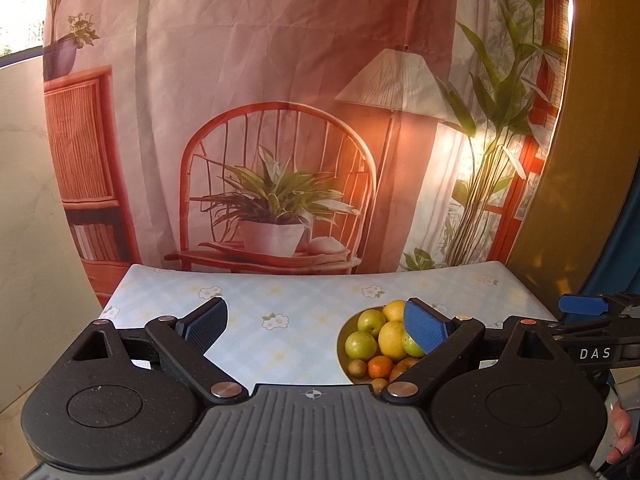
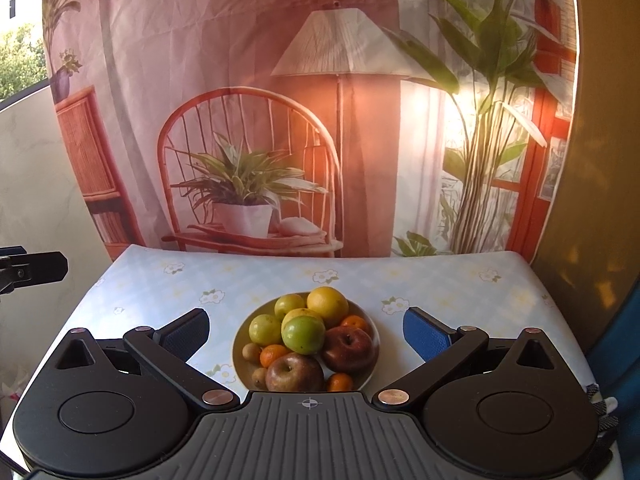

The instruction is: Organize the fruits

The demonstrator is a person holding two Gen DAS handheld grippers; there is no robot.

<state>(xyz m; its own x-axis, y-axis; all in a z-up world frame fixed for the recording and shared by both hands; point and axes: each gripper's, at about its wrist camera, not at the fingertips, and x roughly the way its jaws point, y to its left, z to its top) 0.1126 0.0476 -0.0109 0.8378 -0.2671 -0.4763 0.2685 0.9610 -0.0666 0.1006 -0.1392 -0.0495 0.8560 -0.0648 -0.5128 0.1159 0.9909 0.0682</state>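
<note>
The shallow round yellow plate (image 2: 370, 368) heaped with mixed fruit, at the near middle of the floral-clothed counter (image 2: 460, 292), is framed between the spread, empty fingers of the nearer right gripper (image 2: 306, 334), while the equally released left gripper (image 1: 316, 326) is offset leftward.
</note>
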